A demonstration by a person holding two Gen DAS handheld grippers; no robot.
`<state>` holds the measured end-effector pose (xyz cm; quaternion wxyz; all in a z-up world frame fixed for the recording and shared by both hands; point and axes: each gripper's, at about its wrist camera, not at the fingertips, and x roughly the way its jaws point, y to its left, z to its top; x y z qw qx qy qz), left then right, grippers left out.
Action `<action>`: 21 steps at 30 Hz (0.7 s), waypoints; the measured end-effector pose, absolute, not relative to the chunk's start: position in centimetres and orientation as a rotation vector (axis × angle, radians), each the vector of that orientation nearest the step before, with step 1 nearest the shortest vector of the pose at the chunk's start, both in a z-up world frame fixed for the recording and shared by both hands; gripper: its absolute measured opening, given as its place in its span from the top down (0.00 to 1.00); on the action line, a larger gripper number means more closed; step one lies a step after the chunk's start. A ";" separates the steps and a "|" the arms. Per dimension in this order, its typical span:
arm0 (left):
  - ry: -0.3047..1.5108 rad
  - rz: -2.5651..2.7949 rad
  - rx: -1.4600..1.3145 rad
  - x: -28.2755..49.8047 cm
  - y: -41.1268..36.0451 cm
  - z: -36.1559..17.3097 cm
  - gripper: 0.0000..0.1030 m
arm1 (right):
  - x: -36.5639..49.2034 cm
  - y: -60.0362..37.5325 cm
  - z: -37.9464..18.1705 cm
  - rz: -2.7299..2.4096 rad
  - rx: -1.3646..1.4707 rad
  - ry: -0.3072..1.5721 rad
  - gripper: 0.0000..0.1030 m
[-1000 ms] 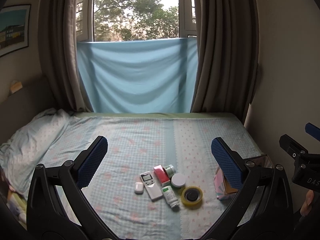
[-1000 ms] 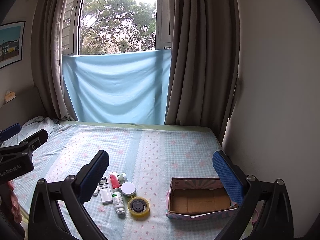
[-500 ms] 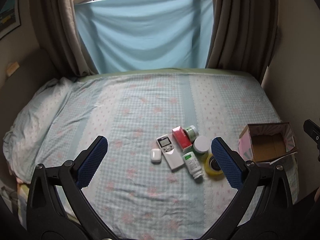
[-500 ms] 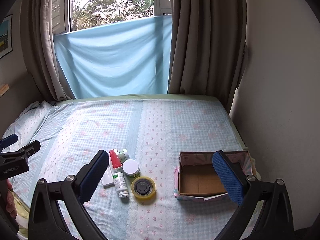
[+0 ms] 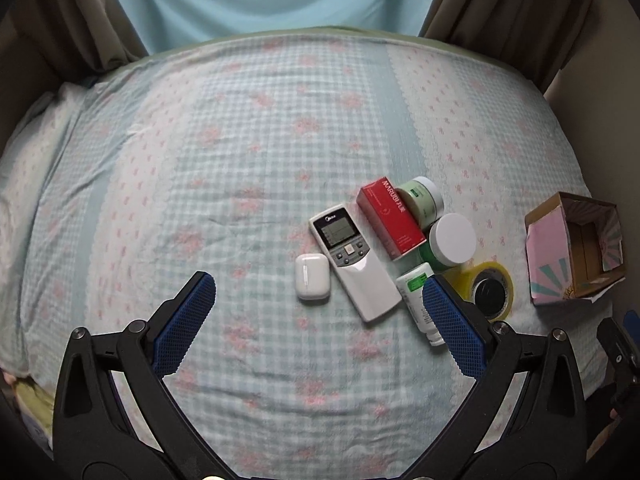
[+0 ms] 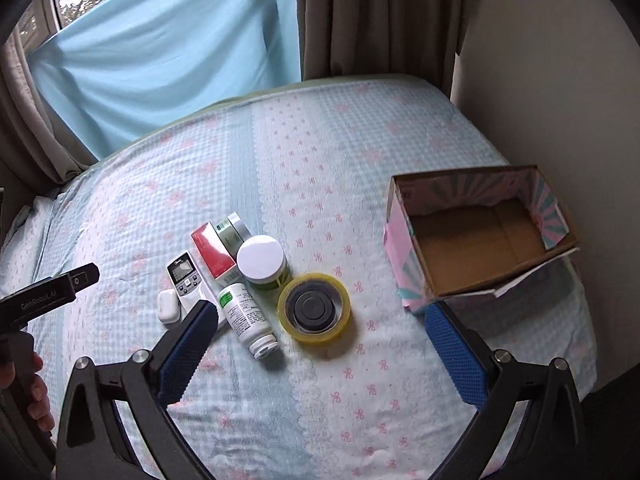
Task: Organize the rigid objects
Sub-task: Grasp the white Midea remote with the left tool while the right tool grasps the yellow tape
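Several small objects lie clustered on the bed: a white earbud case [image 5: 312, 282] [image 6: 167, 306], a white remote [image 5: 354, 262] [image 6: 185, 280], a red box [image 5: 390, 216] [image 6: 212, 255], a green jar [image 5: 422, 200], a white-lidded jar [image 5: 452, 240] [image 6: 262, 260], a white bottle on its side [image 5: 418, 300] [image 6: 246, 318] and a yellow tape roll [image 5: 490, 290] [image 6: 314, 308]. An open cardboard box [image 5: 574, 248] [image 6: 480, 236] stands at the right. My left gripper [image 5: 316, 312] is open above the bed, just short of the earbud case. My right gripper [image 6: 320, 332] is open above the tape roll.
The bed has a blue checked sheet [image 5: 200, 160] with a rumpled pillow edge at the left [image 5: 24, 152]. Curtains [image 6: 380, 16] and a blue cloth [image 6: 160, 52] hang behind. A wall [image 6: 560, 80] runs close along the bed's right side by the box.
Both grippers have tilted downward and moved closer over the bed, so the objects and box look larger. Both stay open and empty.
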<state>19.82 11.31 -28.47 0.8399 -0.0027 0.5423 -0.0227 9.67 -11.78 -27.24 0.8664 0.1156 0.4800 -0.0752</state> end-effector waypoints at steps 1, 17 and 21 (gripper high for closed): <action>1.168 -0.056 -0.008 20.4 11.1 -29.7 0.00 | 10.1 -11.6 -28.3 -0.168 0.258 1.018 0.00; 1.445 0.032 0.017 29.2 7.4 -45.3 0.00 | 14.8 -11.6 -41.7 -0.361 0.496 1.222 0.00; 1.496 0.043 0.052 30.4 6.7 -47.6 0.00 | 15.9 -11.8 -44.0 -0.389 0.529 1.262 0.00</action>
